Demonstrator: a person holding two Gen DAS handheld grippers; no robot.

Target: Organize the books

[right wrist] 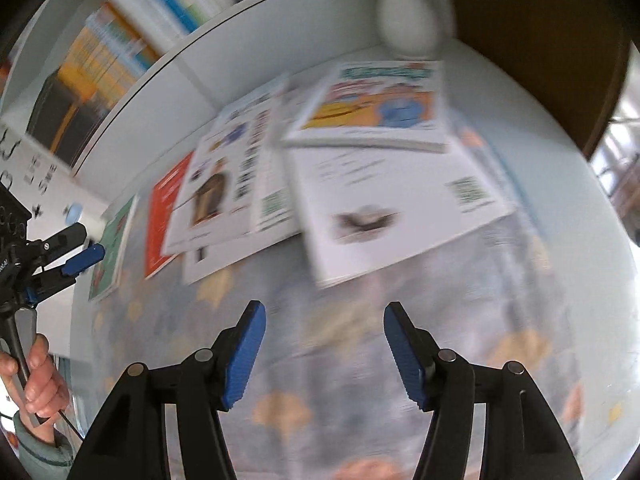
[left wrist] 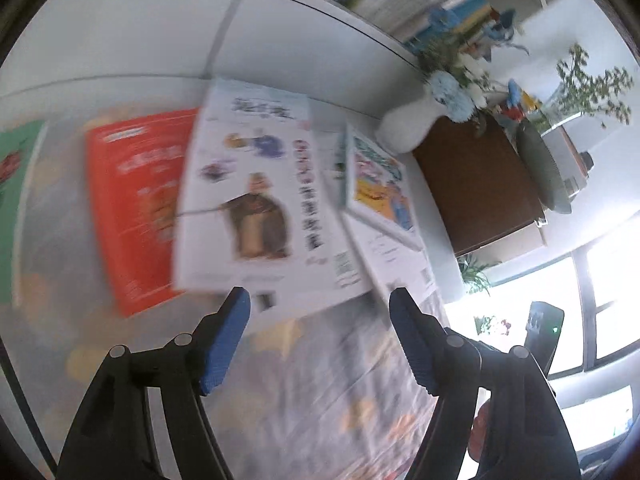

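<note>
Both frames were motion-blurred, so the book [left wrist: 244, 196] titles on the table [right wrist: 560, 240] were unreadable. Left gripper [left wrist: 320, 340] and right gripper [right wrist: 324, 352] jaws stood open, holding nothing.

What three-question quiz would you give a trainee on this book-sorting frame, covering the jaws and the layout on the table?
1. True or false: the left gripper holds the orange book.
2. Which book lies on top of the others near the white vase? A) the green book B) the colourful cartoon book C) the orange book
3. Fill in: the right gripper has its jaws ____, with nothing between them.

Key
1. False: its jaws stand open above the patterned tablecloth, holding nothing.
2. B: it rests across the white books.
3. Open.
</note>
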